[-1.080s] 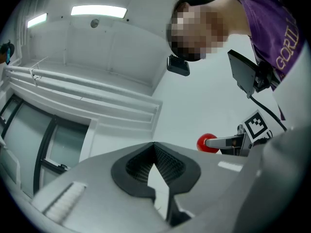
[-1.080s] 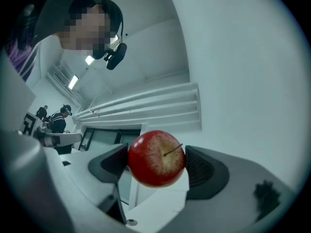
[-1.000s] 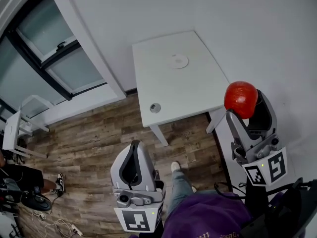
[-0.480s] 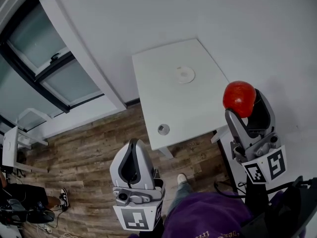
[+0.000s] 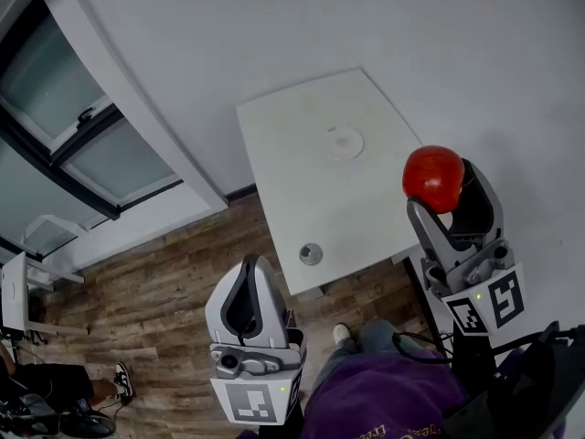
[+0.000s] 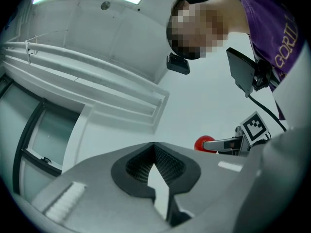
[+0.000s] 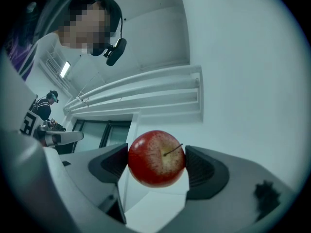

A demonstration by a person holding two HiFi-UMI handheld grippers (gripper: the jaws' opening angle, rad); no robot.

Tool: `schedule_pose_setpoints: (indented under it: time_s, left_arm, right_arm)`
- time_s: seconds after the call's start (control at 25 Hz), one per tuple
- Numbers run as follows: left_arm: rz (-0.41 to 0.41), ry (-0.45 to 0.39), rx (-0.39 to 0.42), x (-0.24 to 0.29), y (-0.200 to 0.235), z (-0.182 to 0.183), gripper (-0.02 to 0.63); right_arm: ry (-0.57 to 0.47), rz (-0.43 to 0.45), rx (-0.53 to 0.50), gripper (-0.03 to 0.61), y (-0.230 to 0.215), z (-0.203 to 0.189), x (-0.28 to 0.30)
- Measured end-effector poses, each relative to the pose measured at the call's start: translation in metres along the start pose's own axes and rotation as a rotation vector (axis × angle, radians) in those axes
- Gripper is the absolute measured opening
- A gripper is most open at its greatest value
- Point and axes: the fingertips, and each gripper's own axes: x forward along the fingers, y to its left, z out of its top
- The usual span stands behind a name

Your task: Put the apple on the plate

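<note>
A red apple (image 5: 432,178) (image 7: 156,158) is clamped between the jaws of my right gripper (image 5: 441,188) (image 7: 156,161), held up in the air off the right edge of a small white table (image 5: 302,190). Its stem points toward the right gripper camera. A small white plate (image 5: 345,143) lies near the table's far side, ahead and left of the apple. My left gripper (image 5: 245,298) (image 6: 154,165) hangs over the wooden floor in front of the table, jaws closed together and empty. The apple (image 6: 204,143) also shows small in the left gripper view.
A small round grey object (image 5: 312,253) lies near the table's front edge. White wall (image 5: 274,26) stands behind the table and large windows (image 5: 64,126) run along the left. Wood-plank floor (image 5: 155,291) lies below. A person's feet (image 5: 119,382) show at lower left.
The view has shifted closer over the table, which now sits lower in the frame. My right gripper with the apple has drifted slightly left toward the table. The left gripper holds its place.
</note>
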Motion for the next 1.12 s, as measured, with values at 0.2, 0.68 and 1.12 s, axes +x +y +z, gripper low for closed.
schedule_pose_setpoints:
  time_s: [0.2, 0.68, 1.12]
  left_arm:
    - [0.006, 0.010, -0.015, 0.010, 0.007, -0.009, 0.006]
    - [0.021, 0.037, 0.005, 0.060, 0.014, -0.045, 0.006]
    - [0.069, 0.061, 0.001, 0.131, 0.023, -0.075, 0.006]
  right_arm:
    - [0.005, 0.005, 0.004, 0.362, -0.002, -0.005, 0.012]
    - [0.026, 0.021, 0.013, 0.364, -0.042, -0.042, 0.059]
    - [0.060, 0.078, -0.006, 0.362, -0.087, -0.072, 0.124]
